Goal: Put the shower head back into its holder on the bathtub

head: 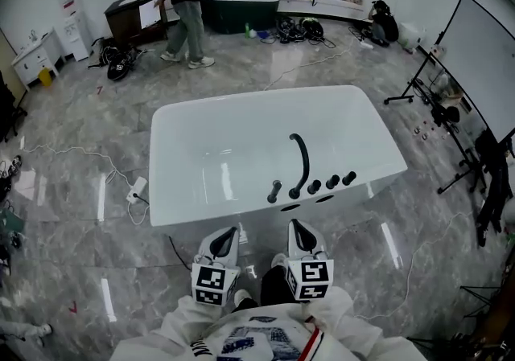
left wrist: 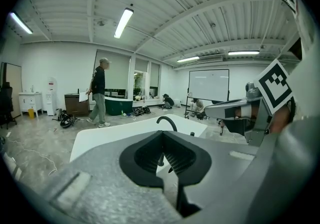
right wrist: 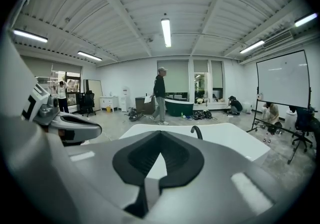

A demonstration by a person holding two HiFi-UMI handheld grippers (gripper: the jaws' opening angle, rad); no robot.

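Plainly shut and empty, left gripper (head: 226,239) and right gripper (head: 299,232) — unless opened — may knock what seems the shower head (head: 275,190) off the bathtub (head: 201,112).

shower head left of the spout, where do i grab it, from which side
Probably take the shower head by its slim stem, mid-height, jaws level, with the left gripper coming from the near rim. It stands upright, and the spout and knobs crowd its right.
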